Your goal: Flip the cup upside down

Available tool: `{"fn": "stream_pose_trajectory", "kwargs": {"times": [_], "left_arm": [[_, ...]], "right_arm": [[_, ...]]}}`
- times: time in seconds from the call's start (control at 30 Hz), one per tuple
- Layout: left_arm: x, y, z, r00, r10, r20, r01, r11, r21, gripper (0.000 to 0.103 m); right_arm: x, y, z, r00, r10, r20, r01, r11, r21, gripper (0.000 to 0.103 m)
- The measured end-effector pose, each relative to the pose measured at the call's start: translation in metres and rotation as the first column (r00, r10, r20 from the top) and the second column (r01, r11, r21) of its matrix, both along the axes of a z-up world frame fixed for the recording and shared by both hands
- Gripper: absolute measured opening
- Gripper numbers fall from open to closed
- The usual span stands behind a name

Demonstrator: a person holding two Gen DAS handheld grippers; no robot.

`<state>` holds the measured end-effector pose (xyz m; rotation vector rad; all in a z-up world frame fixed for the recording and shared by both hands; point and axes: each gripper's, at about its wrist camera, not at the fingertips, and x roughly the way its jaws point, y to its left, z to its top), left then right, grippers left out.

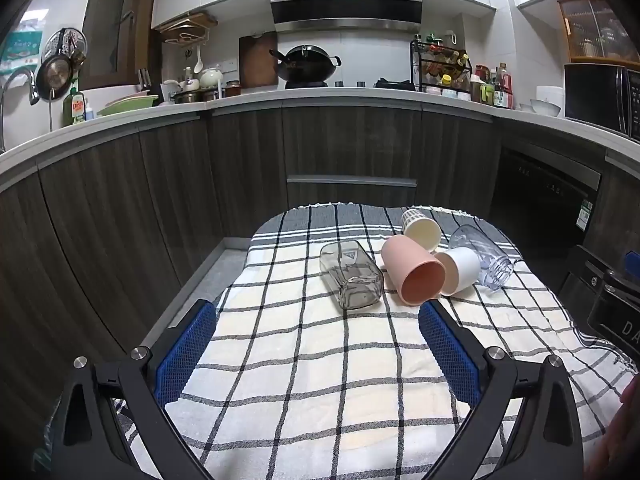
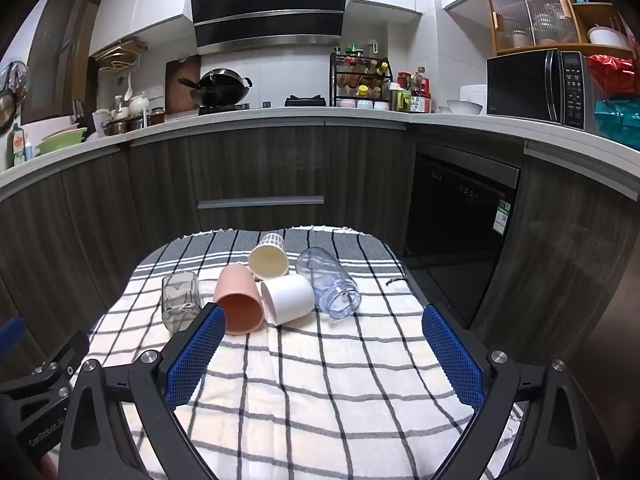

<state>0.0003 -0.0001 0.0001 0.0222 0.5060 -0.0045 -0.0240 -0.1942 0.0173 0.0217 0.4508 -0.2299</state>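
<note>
Several cups lie on their sides on a checked cloth (image 1: 304, 360) (image 2: 320, 368). A square clear glass (image 1: 352, 276) (image 2: 179, 298) is leftmost. Beside it lie a pink cup (image 1: 412, 274) (image 2: 239, 300), a white cup (image 1: 460, 270) (image 2: 287, 298), a cream cup (image 1: 422, 228) (image 2: 269, 258) behind them, and a clear bluish plastic cup (image 1: 482, 256) (image 2: 330, 282) rightmost. My left gripper (image 1: 318, 312) is open and empty, just short of the clear glass and pink cup. My right gripper (image 2: 322, 318) is open and empty, near the white cup.
The cloth covers a small table in front of dark kitchen cabinets (image 1: 352, 152) with a dishwasher (image 2: 460, 216) to the right. The right gripper's body shows at the right edge of the left wrist view (image 1: 612, 304); the left gripper's body shows at the lower left of the right wrist view (image 2: 36, 392).
</note>
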Motion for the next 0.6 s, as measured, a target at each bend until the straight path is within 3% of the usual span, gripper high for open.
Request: {"fn": "stream_pose_trajectory", "kwargs": {"times": [0.6], "left_arm": [[-0.0010, -0.0017, 0.0001, 1.000, -0.003, 0.005, 0.003, 1.000, -0.004, 0.103]], "right_arm": [[-0.0001, -0.0031, -0.0021, 1.000, 0.000, 0.005, 0.000, 1.000, 0.004, 0.099]]}}
